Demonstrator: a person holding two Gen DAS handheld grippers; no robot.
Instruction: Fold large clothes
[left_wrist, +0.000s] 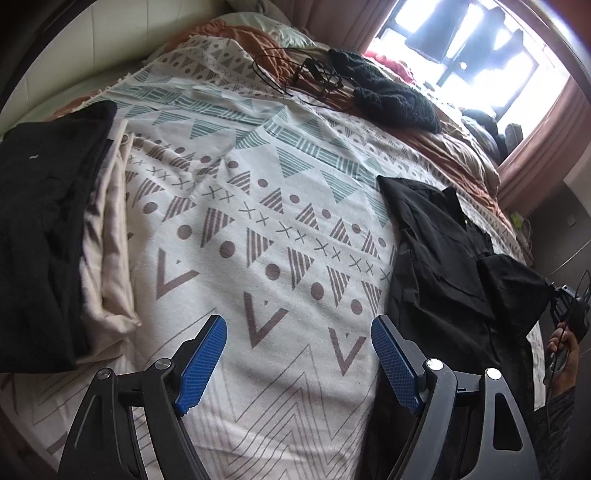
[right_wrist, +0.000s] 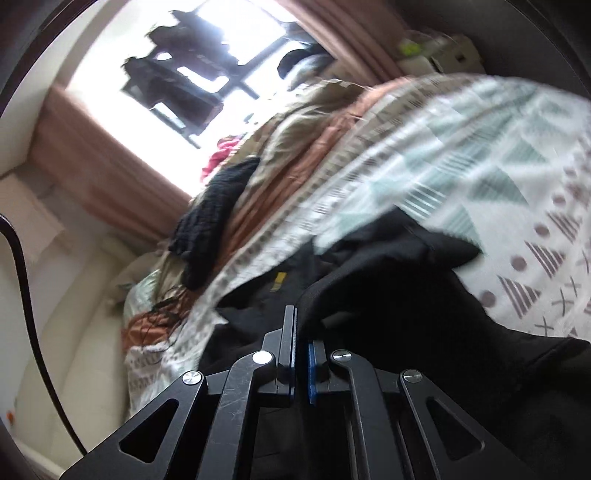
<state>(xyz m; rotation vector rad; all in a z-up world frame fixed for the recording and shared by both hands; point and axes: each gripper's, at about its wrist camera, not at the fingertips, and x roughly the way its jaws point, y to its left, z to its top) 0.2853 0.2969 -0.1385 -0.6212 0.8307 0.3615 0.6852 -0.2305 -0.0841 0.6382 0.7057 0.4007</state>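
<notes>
Bedding fills both views: 1 white bedspread (left_wrist: 236, 206) printed with triangles, dots and crosses covers the bed, with rust-brown blankets (left_wrist: 454, 151) bunched at its far side under 1 bright window (left_wrist: 476, 40) framed by pink curtains (left_wrist: 543, 140).

Ahead and to the left of the left gripper (left_wrist: 299, 328) sits 1 stack of folded clothes (left_wrist: 48, 221), a black piece on top of a cream one. Just right of its right finger lies 1 black shirt (left_wrist: 439, 266), spread loosely on the bedspread. Far ahead rests 1 dark knitted garment (left_wrist: 391, 96) beside 1 tangle of thin black cable (left_wrist: 295, 74).

Left gripper hovers above the bedspread, fingers spread wide with nothing between the blue pads (left_wrist: 203, 365).

Right gripper (right_wrist: 301, 332) is tilted sharply, its fingers pressed together on an edge of the black shirt (right_wrist: 424, 306), which drapes off to its right. From the left wrist view, the hand (left_wrist: 561, 354) holding it shows at the far right edge.
</notes>
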